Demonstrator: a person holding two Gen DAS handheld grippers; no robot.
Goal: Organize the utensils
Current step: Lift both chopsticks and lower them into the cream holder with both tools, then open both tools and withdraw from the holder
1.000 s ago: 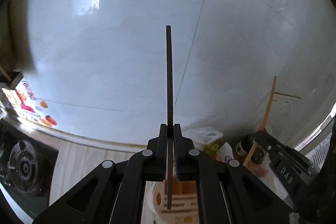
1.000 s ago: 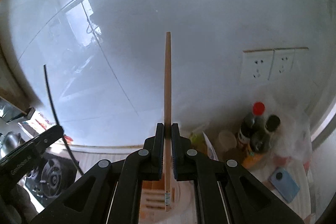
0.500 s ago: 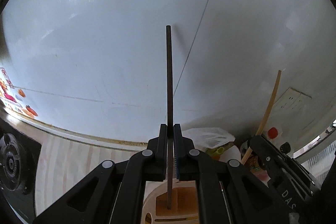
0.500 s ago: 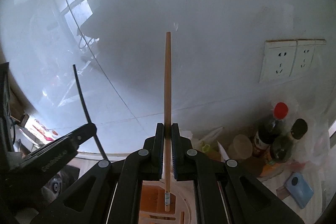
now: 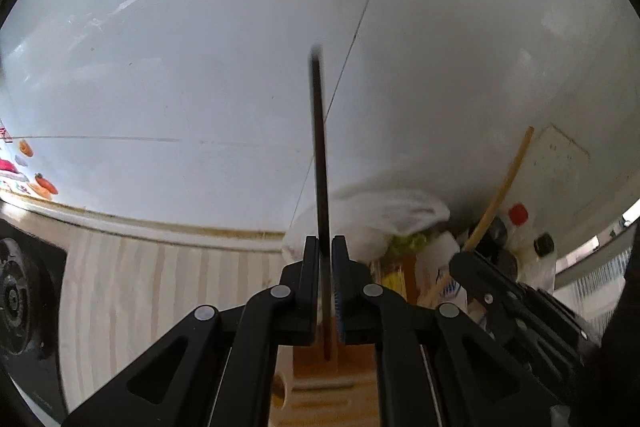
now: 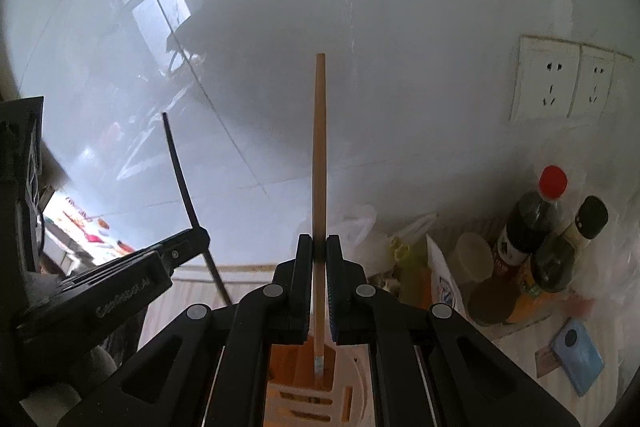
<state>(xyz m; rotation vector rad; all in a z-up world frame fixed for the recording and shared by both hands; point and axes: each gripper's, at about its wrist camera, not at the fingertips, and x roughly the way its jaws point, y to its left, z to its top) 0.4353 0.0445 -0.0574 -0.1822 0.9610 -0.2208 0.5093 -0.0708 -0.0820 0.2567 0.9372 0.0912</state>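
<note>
Chopsticks both pinched: left hand-held gripper (image 5: 329, 255) on black chopstick (image 5: 320, 155), right hand-held gripper (image 6: 319, 251) on wooden chopstick (image 6: 319, 163), tips inside utensil holder (image 6: 292, 359).

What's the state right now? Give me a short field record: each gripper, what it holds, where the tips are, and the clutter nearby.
left gripper: shut on black chopstick, upright
black chopstick tip: down over the orange compartment of the utensil holder
right gripper: shut on wooden chopstick, upright
wooden chopstick tip: low in the holder's orange compartment; contact with the bottom cannot be told
nearby: sauce bottles, white plastic bag, blue card, wall sockets
</note>
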